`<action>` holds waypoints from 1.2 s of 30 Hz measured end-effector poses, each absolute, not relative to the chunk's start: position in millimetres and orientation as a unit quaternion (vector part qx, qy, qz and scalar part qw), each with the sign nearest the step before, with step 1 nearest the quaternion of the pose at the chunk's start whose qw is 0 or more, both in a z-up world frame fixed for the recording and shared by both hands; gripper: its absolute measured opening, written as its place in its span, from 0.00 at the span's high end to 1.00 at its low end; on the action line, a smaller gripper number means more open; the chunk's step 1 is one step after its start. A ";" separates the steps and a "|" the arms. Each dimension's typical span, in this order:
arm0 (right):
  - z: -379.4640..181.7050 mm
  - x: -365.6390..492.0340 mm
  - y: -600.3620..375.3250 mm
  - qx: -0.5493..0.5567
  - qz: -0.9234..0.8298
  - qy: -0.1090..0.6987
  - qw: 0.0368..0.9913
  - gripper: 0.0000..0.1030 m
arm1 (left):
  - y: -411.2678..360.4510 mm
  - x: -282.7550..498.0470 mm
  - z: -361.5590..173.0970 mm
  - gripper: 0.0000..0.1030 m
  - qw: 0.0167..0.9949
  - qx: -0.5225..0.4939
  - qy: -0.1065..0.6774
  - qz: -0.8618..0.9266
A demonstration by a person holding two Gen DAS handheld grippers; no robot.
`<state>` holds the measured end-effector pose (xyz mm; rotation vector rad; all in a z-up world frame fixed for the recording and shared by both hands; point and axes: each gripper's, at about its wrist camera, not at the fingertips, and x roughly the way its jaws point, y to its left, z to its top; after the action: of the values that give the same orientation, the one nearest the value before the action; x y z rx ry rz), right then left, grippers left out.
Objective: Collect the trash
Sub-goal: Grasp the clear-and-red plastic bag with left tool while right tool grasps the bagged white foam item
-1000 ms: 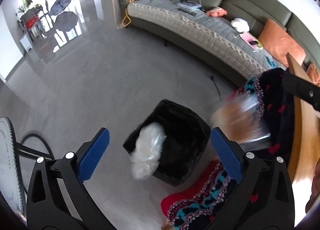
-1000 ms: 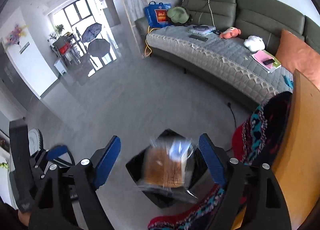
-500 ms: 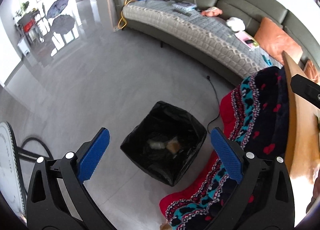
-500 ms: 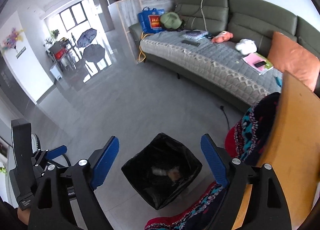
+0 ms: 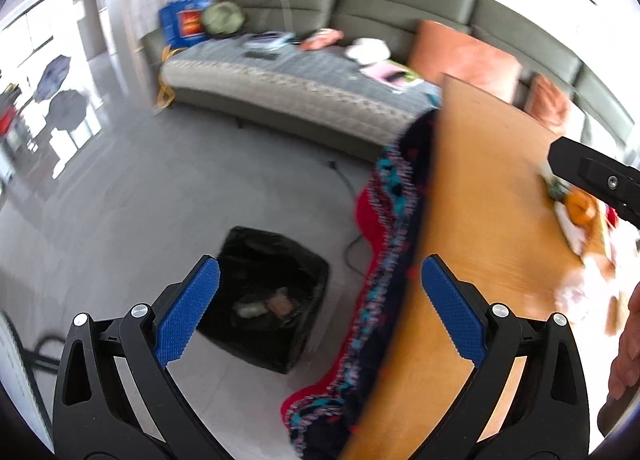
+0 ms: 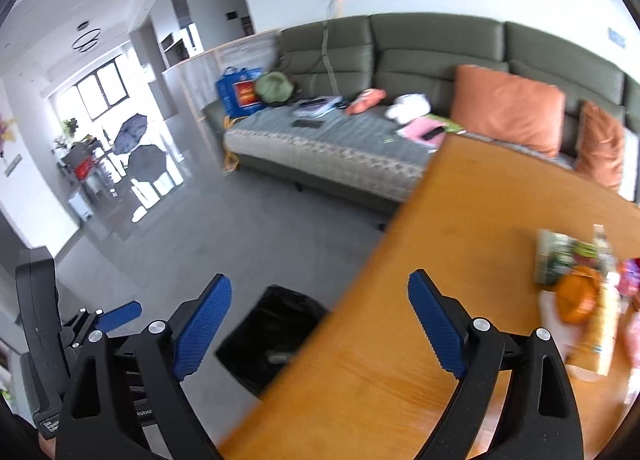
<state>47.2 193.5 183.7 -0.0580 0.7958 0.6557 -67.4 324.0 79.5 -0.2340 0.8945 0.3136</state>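
Note:
A black-lined trash bin (image 5: 272, 280) stands on the grey floor beside the wooden table (image 5: 480, 220), with a clear bag and a brown packet lying inside it. It also shows in the right wrist view (image 6: 272, 332). My left gripper (image 5: 316, 308) is open and empty above the bin's right edge. My right gripper (image 6: 320, 324) is open and empty over the table's left edge. Blurred trash (image 6: 576, 292), a green wrapper, an orange item and a long packet, lies on the table (image 6: 460, 260) at the right. It also shows in the left wrist view (image 5: 576, 212).
A red, blue and black patterned blanket (image 5: 384, 228) hangs off the table edge next to the bin. A green sofa (image 6: 400, 72) with orange cushions and clutter runs along the back wall. The other gripper's black body (image 5: 596, 180) reaches in at the right.
The white bag and the brown packet fell into the bin. Both grippers then swung right and up, bringing the table top and its trash into view.

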 end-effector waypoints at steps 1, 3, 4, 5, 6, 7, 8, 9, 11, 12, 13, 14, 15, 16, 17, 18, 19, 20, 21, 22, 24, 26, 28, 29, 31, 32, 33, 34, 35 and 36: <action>185.2 46.8 181.3 -0.029 0.307 0.378 0.873 0.13 | 307.8 -63.2 80.1 0.05 0.885 -0.109 0.431 0.138; 187.7 44.8 152.0 -0.029 0.294 0.376 0.878 0.13 | 284.0 -57.1 81.2 0.05 0.886 -0.104 0.435 0.118; 187.2 44.7 139.8 -0.028 0.288 0.376 0.880 0.13 | 268.1 -53.5 81.3 0.05 0.888 -0.096 0.438 0.107; 187.7 44.7 128.0 -0.025 0.283 0.376 0.882 0.13 | 255.3 -50.9 81.9 0.05 0.889 -0.090 0.439 0.098; 187.0 44.6 112.8 -0.020 0.276 0.376 0.884 0.13 | 245.7 -49.0 82.3 0.05 0.890 -0.085 0.439 0.091; 187.1 44.1 101.2 -0.016 0.268 0.377 0.886 0.13 | 232.8 -46.6 82.7 0.05 0.891 -0.079 0.440 0.082; 186.8 44.3 91.1 -0.012 0.262 0.378 0.888 0.13 | 222.1 -44.9 82.4 0.05 0.892 -0.074 0.440 0.074; 186.1 44.9 78.6 -0.007 0.254 0.378 0.890 0.13 | 209.4 -42.9 83.0 0.05 0.892 -0.068 0.441 0.066; 185.2 43.6 57.4 0.001 0.240 0.378 0.894 0.13 | 194.8 -39.8 83.8 0.05 0.893 -0.061 0.442 0.057; 183.4 40.2 45.6 0.006 0.232 0.377 0.897 0.13 | 182.8 -36.8 84.4 0.05 0.894 -0.056 0.442 0.050; 183.1 40.0 34.4 0.009 0.224 0.376 0.899 0.13 | 176.4 -35.4 84.6 0.05 0.894 -0.053 0.442 0.045; 183.0 40.1 23.9 0.012 0.217 0.374 0.901 0.13 | 168.6 -33.9 84.7 0.05 0.894 -0.050 0.443 0.039; 182.6 39.6 14.2 0.014 0.213 0.373 0.903 0.13 | 161.1 -31.7 84.9 0.05 0.895 -0.048 0.443 0.034; 182.5 39.2 2.6 0.017 0.208 0.373 0.904 0.13 | 149.3 -29.1 84.3 0.05 0.895 -0.043 0.444 0.027; 181.9 38.0 -5.8 0.018 0.205 0.372 0.905 0.13 | 139.9 -25.7 84.2 0.05 0.895 -0.040 0.445 0.022; 181.3 38.1 -16.9 0.020 0.198 0.372 0.907 0.13 | 130.3 -23.7 83.5 0.05 0.894 -0.037 0.446 0.016; 180.3 38.0 -26.3 0.020 0.193 0.372 0.908 0.13 | 120.1 -19.8 81.8 0.05 0.893 -0.033 0.449 0.009; 178.7 37.4 -38.9 0.021 0.185 0.372 0.909 0.13 | 109.9 -15.6 79.6 0.05 0.892 -0.028 0.452 0.003; 176.9 36.6 -55.0 0.025 0.173 0.375 0.911 0.13 | 102.8 -12.9 77.7 0.05 0.891 -0.025 0.454 -0.001; 174.0 36.4 -68.2 0.029 0.163 0.377 0.911 0.13 | 91.8 -7.9 74.6 0.05 0.889 -0.020 0.458 -0.008; 169.3 35.7 -88.5 0.035 0.146 0.381 0.912 0.13 | 77.5 -0.3 69.7 0.05 0.886 -0.015 0.464 -0.017; 163.1 32.5 -107.4 0.043 0.127 0.388 0.912 0.13 | 61.5 9.0 64.6 0.05 0.882 -0.006 0.470 -0.026; 155.7 32.1 -124.9 0.054 0.110 0.396 0.910 0.13 | 46.4 16.8 59.3 0.05 0.881 0.007 0.473 -0.033; 151.3 31.9 -134.7 0.061 0.100 0.401 0.908 0.13 | 39.5 21.2 56.0 0.05 0.879 0.014 0.475 -0.039; 143.7 31.1 -152.2 0.072 0.081 0.409 0.906 0.13 | 27.1 31.2 46.6 0.05 0.873 0.030 0.484 -0.045; 138.9 31.0 -161.4 0.078 0.071 0.414 0.904 0.13 | 23.7 34.8 41.6 0.05 0.870 0.035 0.489 -0.046; 134.4 30.5 -169.4 0.082 0.062 0.418 0.902 0.13 | 18.9 39.7 33.0 0.05 0.865 0.040 0.498 -0.046; 131.1 30.0 -173.8 0.084 0.057 0.421 0.902 0.13 | 17.8 40.0 24.3 0.05 0.860 0.042 0.506 -0.047; 127.6 28.9 -179.3 0.086 0.049 0.423 0.901 0.13 | 18.4 42.8 19.2 0.06 0.856 0.041 0.514 -0.046; 124.1 27.6 -184.5 0.086 0.042 0.425 0.900 0.13 | 19.4 44.9 11.1 0.09 0.851 0.032 0.522 -0.046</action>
<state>27.6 -184.5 124.1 0.1773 0.8789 0.0861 44.9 19.4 11.1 0.0679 1.0997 -0.0978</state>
